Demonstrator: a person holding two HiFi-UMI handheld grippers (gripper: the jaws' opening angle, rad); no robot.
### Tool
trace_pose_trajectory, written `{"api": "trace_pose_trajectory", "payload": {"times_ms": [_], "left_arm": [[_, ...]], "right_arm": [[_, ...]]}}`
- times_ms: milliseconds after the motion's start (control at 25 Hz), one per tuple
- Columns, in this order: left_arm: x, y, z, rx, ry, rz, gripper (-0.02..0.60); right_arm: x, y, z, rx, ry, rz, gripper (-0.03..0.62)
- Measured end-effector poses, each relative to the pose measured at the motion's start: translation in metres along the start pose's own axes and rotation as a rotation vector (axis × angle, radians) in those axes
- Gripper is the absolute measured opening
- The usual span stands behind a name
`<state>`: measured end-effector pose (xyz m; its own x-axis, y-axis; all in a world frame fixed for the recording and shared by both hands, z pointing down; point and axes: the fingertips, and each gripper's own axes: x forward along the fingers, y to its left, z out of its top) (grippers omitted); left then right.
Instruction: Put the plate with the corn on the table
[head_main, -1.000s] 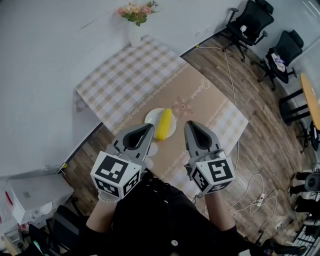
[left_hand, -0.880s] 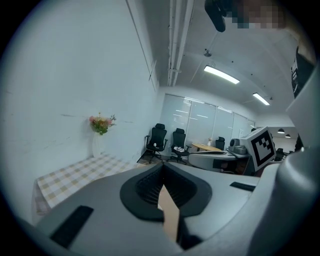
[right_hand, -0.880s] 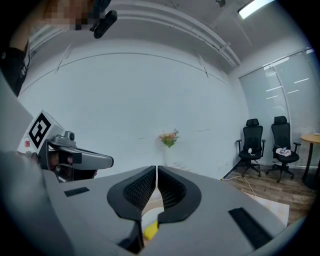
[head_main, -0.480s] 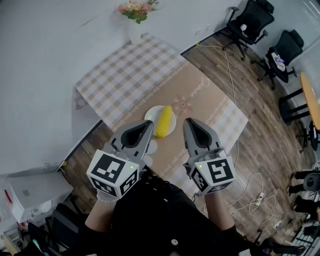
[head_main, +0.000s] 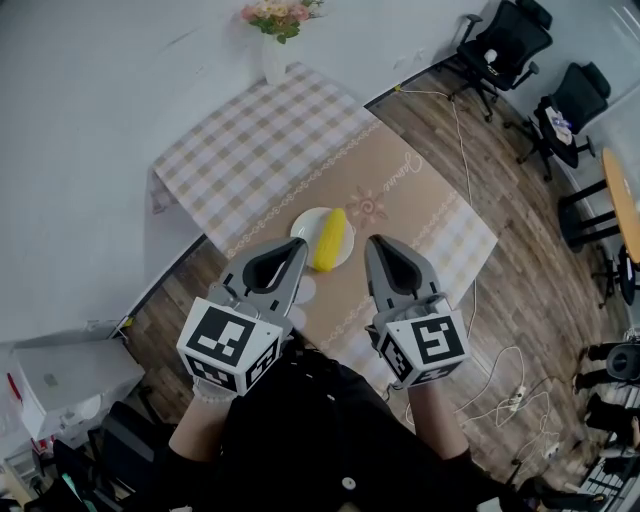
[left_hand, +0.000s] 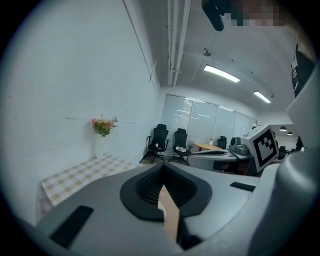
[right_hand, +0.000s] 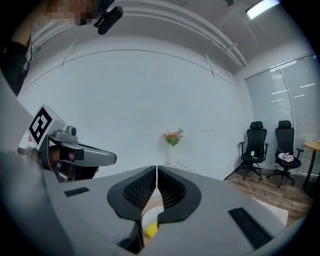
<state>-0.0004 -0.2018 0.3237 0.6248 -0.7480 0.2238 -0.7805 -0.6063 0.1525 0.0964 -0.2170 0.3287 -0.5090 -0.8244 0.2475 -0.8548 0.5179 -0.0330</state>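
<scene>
1. Counted at the centre: one white plate (head_main: 303, 229), with one yellow corn cob (head_main: 331, 238) on it.
2. Set flat on the tan middle band of the one checked-cloth table (head_main: 250, 150), toward its near edge.
3. Cob laid lengthwise, pointing away from the person, with the far end leaning slightly right in the head view. Too small to tell which end is the tip.
4. Two grippers, held side by side in front of the plate, clear of plate and cob.
5. Left gripper (head_main: 298, 250): jaws pressed together at the tips, nothing between them.
6. Right gripper (head_main: 378, 244): jaws likewise closed to a thin slit and empty. A sliver of cob and plate seen below them in the right gripper view.
7. Two marker cubes, one on each gripper: left cube (head_main: 232, 348), right cube (head_main: 425, 348).
8. Further out: one white vase (head_main: 273, 62) of flowers at the table's far corner against the wall.
9. Two black office chairs (head_main: 497, 45) on the wood floor at the upper right, well apart from the table.
</scene>
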Motion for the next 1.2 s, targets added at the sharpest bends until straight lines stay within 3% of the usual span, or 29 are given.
{"api": "trace_pose_trajectory", "payload": {"times_ms": [840,1040,1200], "left_arm": [[-0.007,0.006,-0.006,-0.022,0.008,0.009,0.014],[-0.008,0.045,0.002,-0.043,0.014,0.007,0.014],[-0.008,0.039,0.001,-0.062,0.011,0.014,0.014]], "right_arm": [[0.001,0.010,-0.001,0.000,0.007,0.017,0.046],[0.035,0.024,0.011,-0.011,0.023,0.013,0.046],[0.029,0.025,0.011,-0.061,0.027,0.017,0.046]]}}
